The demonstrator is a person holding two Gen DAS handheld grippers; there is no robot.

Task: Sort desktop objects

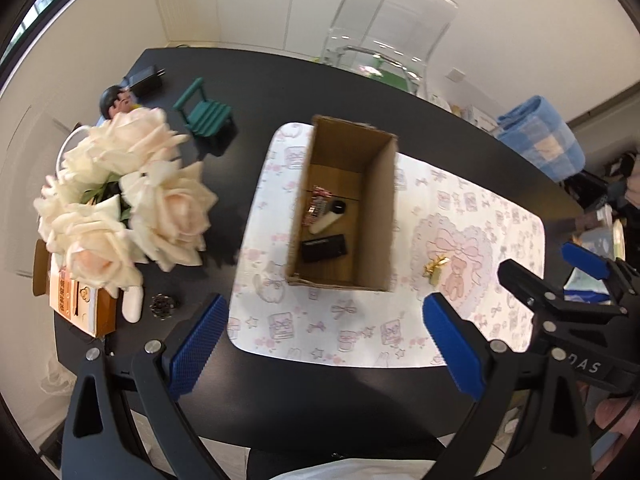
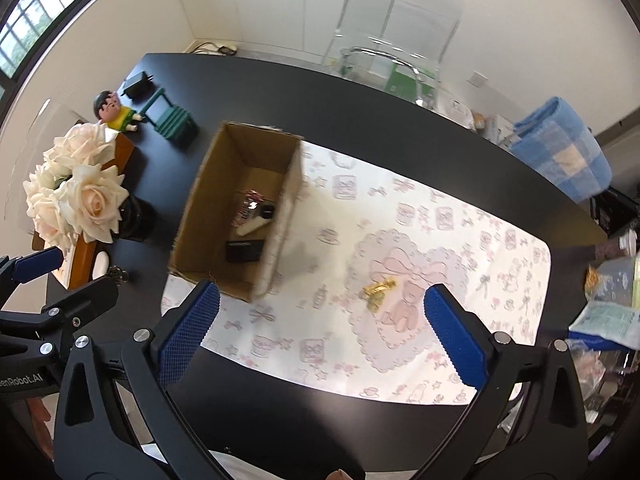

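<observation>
Nearest me, my left gripper (image 1: 324, 344) hangs wide open with nothing between its blue pads, and my right gripper (image 2: 320, 336) is just as wide and just as empty. Both hover over the near edge of the black table (image 2: 280, 420).

Just beyond lies a white mat (image 2: 400, 208) printed with pink bows and a bear. On its right half rests a small gold clip (image 2: 378, 292), shiny and blurred, so I cannot make out its exact shape.

On the mat's left end stands an open cardboard box (image 1: 380, 216). Inside I see a black case (image 1: 323, 248), a white tube (image 1: 328, 220) with a dark end, and something glittery I cannot identify.

Left of the box are cream roses (image 1: 120, 208), a green toy chair (image 1: 204, 110) and a doll (image 2: 114, 110). At the far edge stands a clear chair (image 2: 392, 40) against a white wall, with a window (image 2: 36, 24) far left, cut off by the frame.
</observation>
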